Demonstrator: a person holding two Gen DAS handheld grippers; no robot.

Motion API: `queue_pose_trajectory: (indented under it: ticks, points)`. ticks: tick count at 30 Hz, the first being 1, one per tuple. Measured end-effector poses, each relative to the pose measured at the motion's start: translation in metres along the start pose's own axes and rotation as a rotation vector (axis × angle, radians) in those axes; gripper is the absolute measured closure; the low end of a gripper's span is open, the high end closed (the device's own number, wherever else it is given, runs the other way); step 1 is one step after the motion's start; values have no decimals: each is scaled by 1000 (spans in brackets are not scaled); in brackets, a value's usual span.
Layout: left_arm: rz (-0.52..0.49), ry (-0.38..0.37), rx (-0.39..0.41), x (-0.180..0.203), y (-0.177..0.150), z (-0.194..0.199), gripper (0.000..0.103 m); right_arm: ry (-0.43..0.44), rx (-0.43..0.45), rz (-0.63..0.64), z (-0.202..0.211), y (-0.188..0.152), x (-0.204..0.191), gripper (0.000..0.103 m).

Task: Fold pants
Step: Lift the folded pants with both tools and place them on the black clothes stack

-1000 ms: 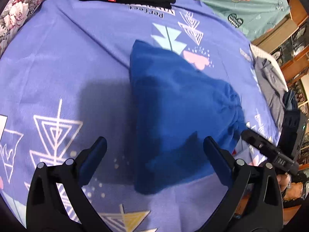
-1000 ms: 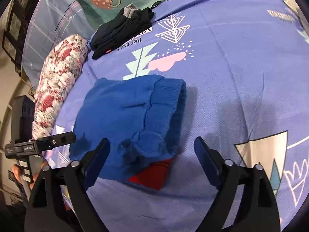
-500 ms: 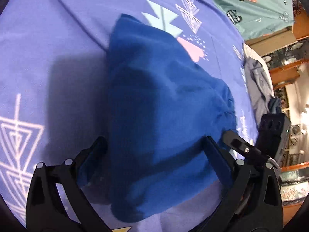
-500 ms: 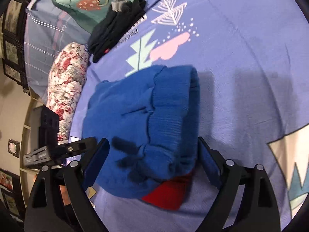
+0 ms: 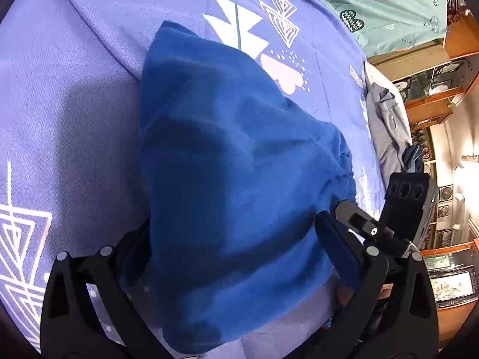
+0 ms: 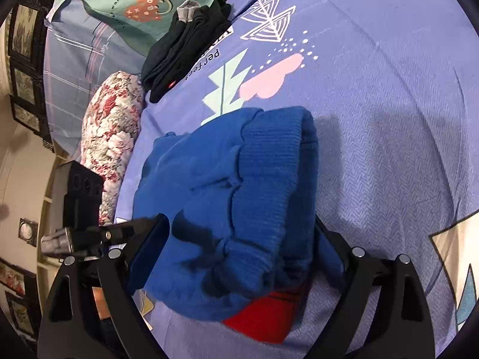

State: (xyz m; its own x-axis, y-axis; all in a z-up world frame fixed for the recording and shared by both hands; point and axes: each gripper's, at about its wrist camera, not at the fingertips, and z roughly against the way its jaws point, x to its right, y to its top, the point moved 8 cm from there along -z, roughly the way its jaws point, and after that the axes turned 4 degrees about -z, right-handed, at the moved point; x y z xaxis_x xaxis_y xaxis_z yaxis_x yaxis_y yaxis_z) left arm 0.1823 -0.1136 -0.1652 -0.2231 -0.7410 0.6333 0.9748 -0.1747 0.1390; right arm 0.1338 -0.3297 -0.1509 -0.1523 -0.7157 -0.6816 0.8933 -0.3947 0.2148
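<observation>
Left gripper [image 5: 236, 257] left fingertip hidden behind blue pants [image 5: 239, 185]. Red patch [image 6: 263, 320] mostly covered by pants, possibly sheet print. Black clothes stack [image 6: 185, 48] details unreadable.

You are looking at the blue fleece pants [image 5: 233, 179] lying folded into a thick bundle on the purple bedsheet [image 5: 74, 95], their ribbed waistband [image 6: 269, 185] curling over the top, just below the sheet's pink cloud print.
</observation>
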Motion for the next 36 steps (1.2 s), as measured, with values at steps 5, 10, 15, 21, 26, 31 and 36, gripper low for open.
queue_pose_trajectory:
  ticks: [5, 10, 15, 21, 26, 31, 36]
  points:
    - [4, 3, 32, 2, 2, 0, 2, -46, 19, 7, -11, 7, -6, 16]
    - [-47, 133, 48, 3, -1, 2, 28, -105, 39, 15, -18, 8, -10, 47]
    - [-98, 103, 94, 22, -2, 30, 54, -60, 75, 85, -1, 8, -36, 59]
    - [-221, 130, 272, 61, 23, 98, 55, -26, 164, 267, 29, 39, -106, 59]
    - [-328, 212, 449, 92, 89, 168, 54, -13, 284, 450, 44, 105, -185, 59]
    - [-327, 243, 525, 87, 184, 217, 53, -80, 361, 571, 21, 196, -256, 59]
    - [-293, 268, 576, 50, 282, 223, 53, -122, 383, 623, -31, 276, -281, 59]
